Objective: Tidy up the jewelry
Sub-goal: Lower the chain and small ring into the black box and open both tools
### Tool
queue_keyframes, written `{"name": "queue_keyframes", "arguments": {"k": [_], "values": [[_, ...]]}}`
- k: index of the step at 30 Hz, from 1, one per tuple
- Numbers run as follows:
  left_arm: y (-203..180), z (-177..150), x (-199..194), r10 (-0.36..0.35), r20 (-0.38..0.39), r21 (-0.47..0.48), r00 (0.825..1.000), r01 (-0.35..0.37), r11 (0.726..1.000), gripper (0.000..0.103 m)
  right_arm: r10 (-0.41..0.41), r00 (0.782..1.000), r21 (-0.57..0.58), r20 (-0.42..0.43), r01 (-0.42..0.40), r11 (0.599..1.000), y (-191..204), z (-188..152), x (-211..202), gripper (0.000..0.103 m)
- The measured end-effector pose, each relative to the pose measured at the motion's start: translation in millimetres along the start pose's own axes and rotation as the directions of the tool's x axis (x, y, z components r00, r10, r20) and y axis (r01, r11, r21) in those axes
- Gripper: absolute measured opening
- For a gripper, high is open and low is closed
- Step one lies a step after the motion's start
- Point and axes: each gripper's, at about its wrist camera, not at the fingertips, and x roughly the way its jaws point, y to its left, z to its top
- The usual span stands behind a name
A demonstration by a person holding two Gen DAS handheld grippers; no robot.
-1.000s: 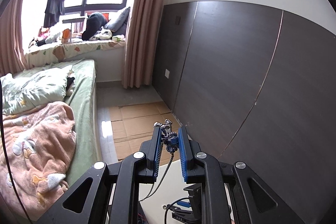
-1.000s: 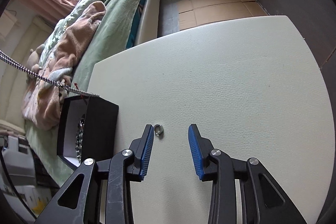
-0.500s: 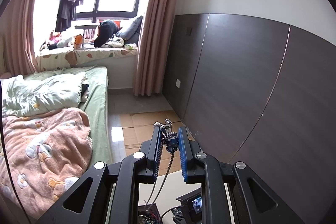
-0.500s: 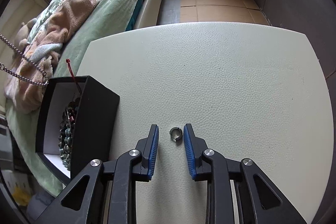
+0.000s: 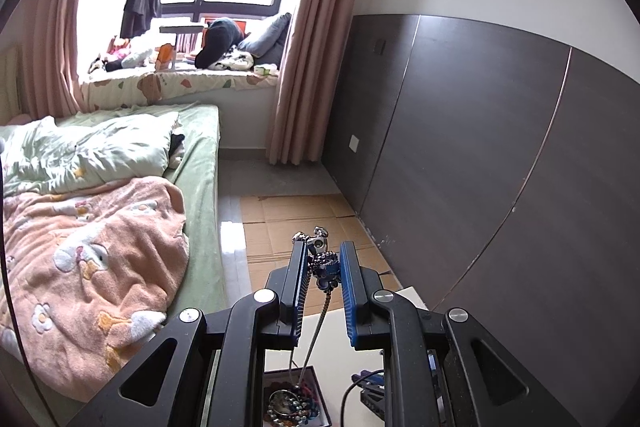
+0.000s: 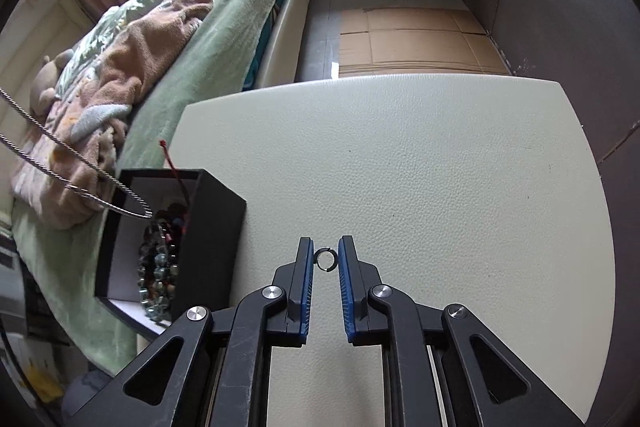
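Right wrist view: one small metal ring (image 6: 327, 259) lies on the white table (image 6: 440, 187), just right of the black box (image 6: 200, 247). Our right gripper (image 6: 325, 261) brackets it, jaws nearly closed; we cannot tell if the pads touch. We judge it light, stiff and slippery, best pinched across its rim. One chain necklace (image 5: 325, 269), limp and prone to tangle, is clamped at its pendant in our left gripper (image 5: 324, 267), dangling above the box. Several beaded bracelets (image 6: 160, 267) fill the box; the count is unclear.

Table (image 6: 440, 187) (white) bears box (image 6: 208, 227), ring (image 6: 326, 259).
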Motion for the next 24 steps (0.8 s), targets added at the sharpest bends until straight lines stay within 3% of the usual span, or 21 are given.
{"name": "queue_keyframes", "arguments": {"k": [8,16,21,24], "values": [[14.2,-31.3,25.9,-0.005,-0.066,-0.034,0.998,0.003,0.999,0.017,0.067,0.99,0.032,0.124,-0.072,0.997,0.8,-3.8,-50.3,0.014],[34.4,-78.0,70.8,0.024,-0.163,-0.074,0.986,-0.036,0.997,0.017,0.118,0.975,0.01,0.19,-0.122,0.992,11.2,0.2,-61.6,0.014],[43.0,-107.0,95.0,0.068,-0.224,-0.067,0.972,-0.085,0.994,0.017,0.132,0.971,0.009,0.201,-0.137,0.991,9.6,1.6,-63.1,0.014],[48.3,-122.2,113.8,0.094,-0.281,-0.062,0.955,-0.116,0.991,0.017,0.144,0.968,0.005,0.204,-0.148,0.989,10.1,2.4,-63.2,0.014]]}}
